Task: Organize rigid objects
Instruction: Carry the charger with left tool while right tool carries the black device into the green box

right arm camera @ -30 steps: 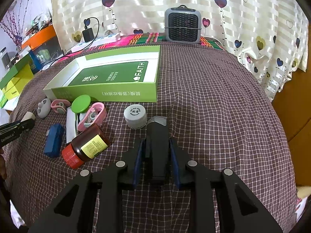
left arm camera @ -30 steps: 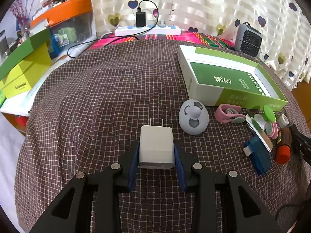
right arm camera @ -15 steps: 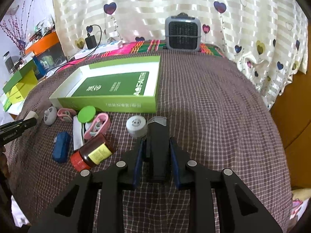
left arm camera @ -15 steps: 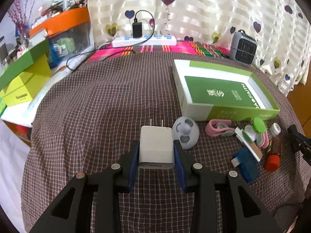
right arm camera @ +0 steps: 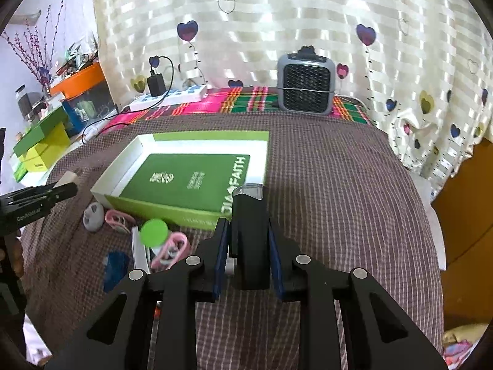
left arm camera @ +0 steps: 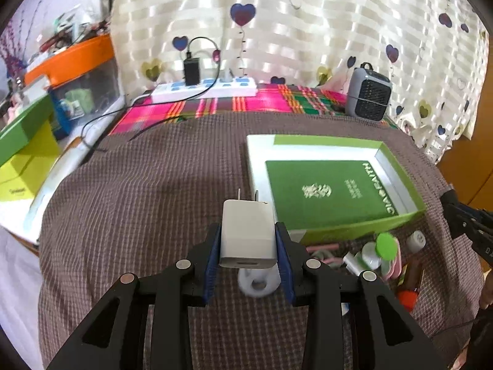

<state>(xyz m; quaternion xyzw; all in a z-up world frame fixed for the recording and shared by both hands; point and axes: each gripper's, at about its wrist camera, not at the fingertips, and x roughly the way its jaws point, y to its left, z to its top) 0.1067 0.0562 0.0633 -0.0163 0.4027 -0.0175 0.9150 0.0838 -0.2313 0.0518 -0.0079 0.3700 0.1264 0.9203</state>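
Checked cloth covers the table. Left wrist view: left gripper clamps a white charger, held just short of the green box. Right wrist view: right gripper clamps a black case near the box's corner

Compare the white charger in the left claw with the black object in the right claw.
The white charger is pale, squat and boxy; the black object is dark, taller and narrower. The charger shows two metal prongs on its far end; the black object ends in a clear cap. Both are clamped, lifted, between blue pads, pointing toward the green box.
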